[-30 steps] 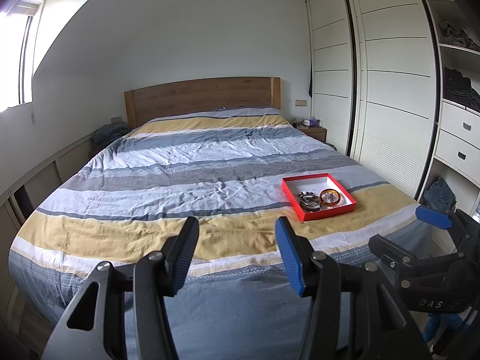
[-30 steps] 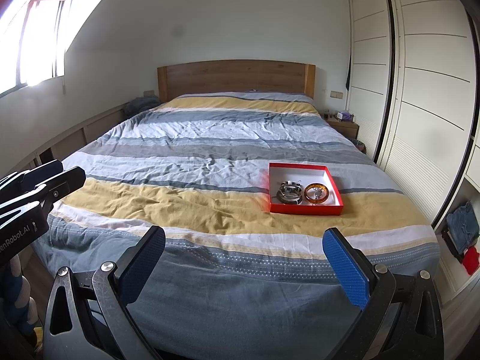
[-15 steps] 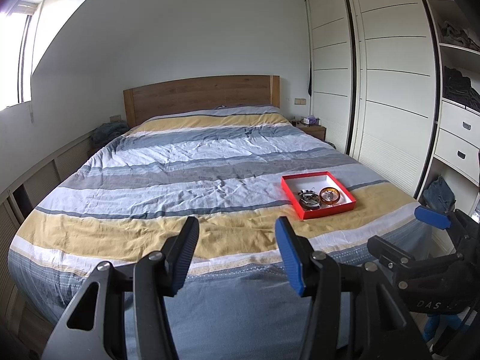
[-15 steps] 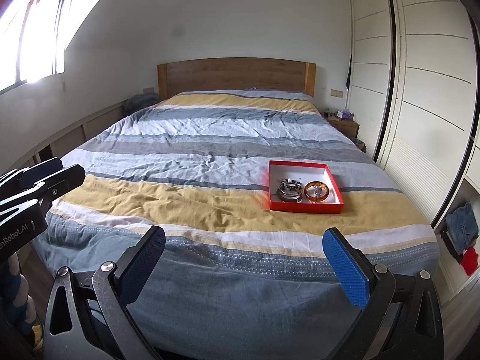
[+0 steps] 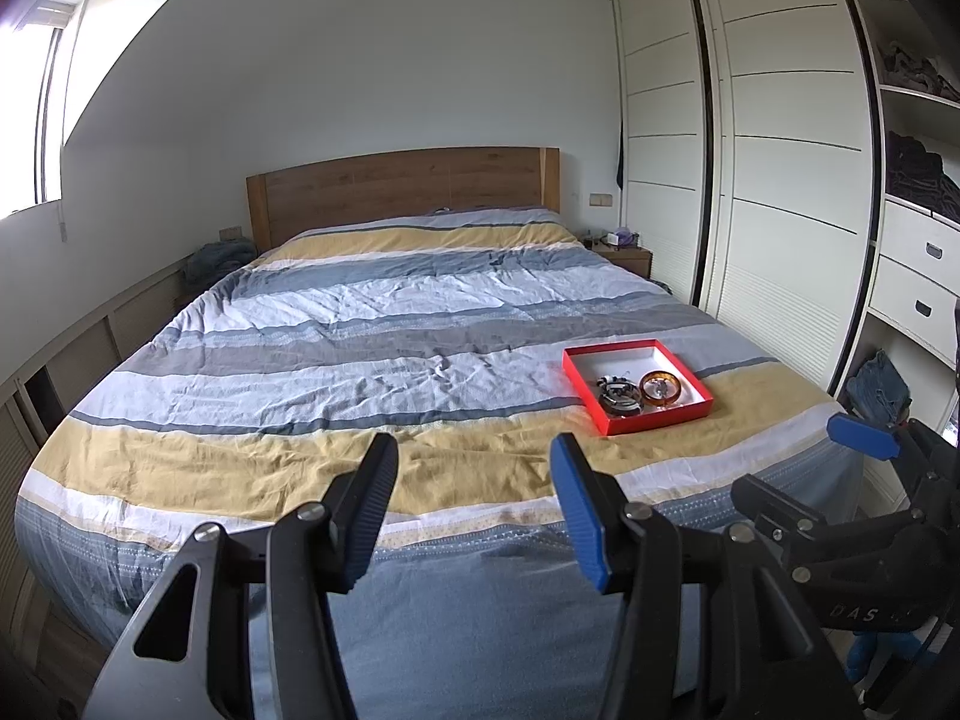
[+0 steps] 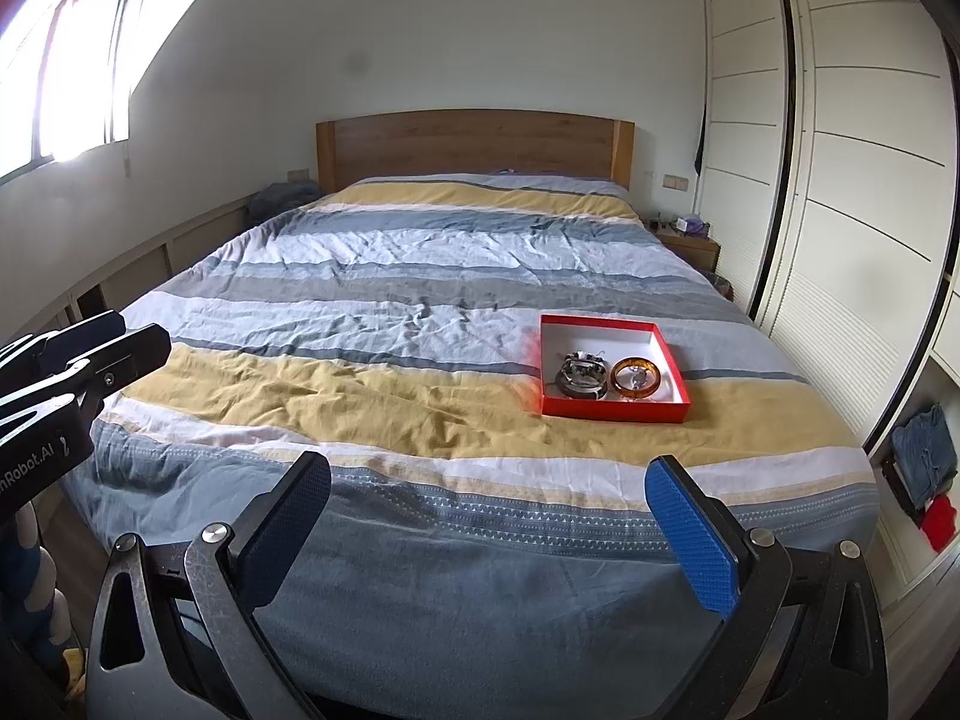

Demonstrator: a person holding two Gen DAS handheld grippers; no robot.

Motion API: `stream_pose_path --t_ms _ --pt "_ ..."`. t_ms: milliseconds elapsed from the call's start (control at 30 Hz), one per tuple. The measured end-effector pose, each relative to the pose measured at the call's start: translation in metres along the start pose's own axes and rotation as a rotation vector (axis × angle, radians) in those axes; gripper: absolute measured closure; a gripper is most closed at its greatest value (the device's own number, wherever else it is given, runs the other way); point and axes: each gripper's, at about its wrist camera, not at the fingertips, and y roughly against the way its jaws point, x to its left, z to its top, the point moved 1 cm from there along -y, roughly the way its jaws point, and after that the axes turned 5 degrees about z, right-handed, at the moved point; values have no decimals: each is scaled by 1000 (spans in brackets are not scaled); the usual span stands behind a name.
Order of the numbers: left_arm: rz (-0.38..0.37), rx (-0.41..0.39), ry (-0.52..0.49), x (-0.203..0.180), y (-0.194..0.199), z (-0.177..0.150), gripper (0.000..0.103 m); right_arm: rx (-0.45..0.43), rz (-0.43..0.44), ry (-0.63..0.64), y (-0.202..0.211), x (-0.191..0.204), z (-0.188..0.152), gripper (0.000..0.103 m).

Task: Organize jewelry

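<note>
A shallow red tray [image 6: 606, 407] with a white floor lies on the striped bed cover, near the foot on the right; it also shows in the left wrist view [image 5: 660, 420]. In it sit an amber bangle [image 6: 636, 379] and a heap of silver and dark bracelets [image 6: 579, 375]; both also show in the left wrist view, the bangle [image 5: 660, 390] right of the heap [image 5: 618, 396]. My left gripper [image 5: 474, 510] is open and empty, off the foot of the bed. My right gripper [image 6: 487, 531] is open wide and empty, also short of the bed.
The bed [image 6: 420, 300] with a wooden headboard [image 6: 474, 144] fills the room's middle. Sliding wardrobe doors [image 6: 840, 180] and open shelves [image 5: 918, 120] line the right. A nightstand [image 6: 690, 246] stands at the back right. A low ledge [image 5: 90, 336] runs along the left wall.
Both views have shifted slightly, with the bed and tray a little lower or closer in frame. Both grippers stay open and empty.
</note>
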Motion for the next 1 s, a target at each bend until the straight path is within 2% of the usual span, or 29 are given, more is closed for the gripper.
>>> stream_pose_path --t_ms 1000 --pt "-13 35 3 3 -9 -8 52 21 0 6 -9 1 -6 0"
